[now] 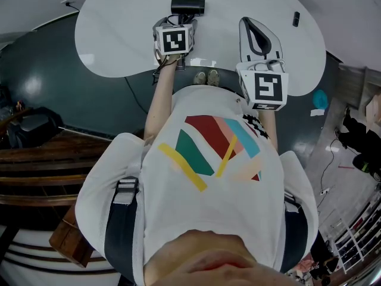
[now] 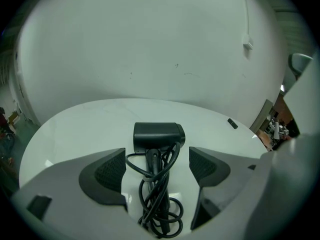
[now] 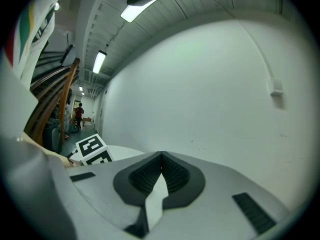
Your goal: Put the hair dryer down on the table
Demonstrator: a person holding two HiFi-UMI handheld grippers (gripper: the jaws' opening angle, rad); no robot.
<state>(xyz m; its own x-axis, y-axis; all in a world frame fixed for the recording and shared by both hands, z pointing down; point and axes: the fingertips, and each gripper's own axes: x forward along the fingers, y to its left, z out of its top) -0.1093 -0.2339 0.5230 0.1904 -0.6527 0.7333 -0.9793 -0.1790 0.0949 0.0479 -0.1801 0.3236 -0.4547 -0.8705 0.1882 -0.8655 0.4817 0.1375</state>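
Note:
The black hair dryer (image 1: 187,6) lies on the round white table (image 1: 119,34) with its cord bundled around the handle. In the left gripper view the hair dryer (image 2: 158,134) rests with its head away from me. Its handle and cord run back between the jaws of my left gripper (image 2: 156,169). Those jaws stand wide apart, and neither pad touches the dryer. In the head view my left gripper (image 1: 177,22) sits just behind the dryer. My right gripper (image 1: 247,24) hovers over the table's right half, shut and empty. In its own view the right gripper (image 3: 161,156) faces the white wall.
A small black object (image 1: 296,18) lies near the table's far right edge, also seen as a small black object (image 2: 232,123) in the left gripper view. The table's near rim (image 1: 196,64) is close to my body. Dark wooden steps (image 1: 36,165) stand to my left.

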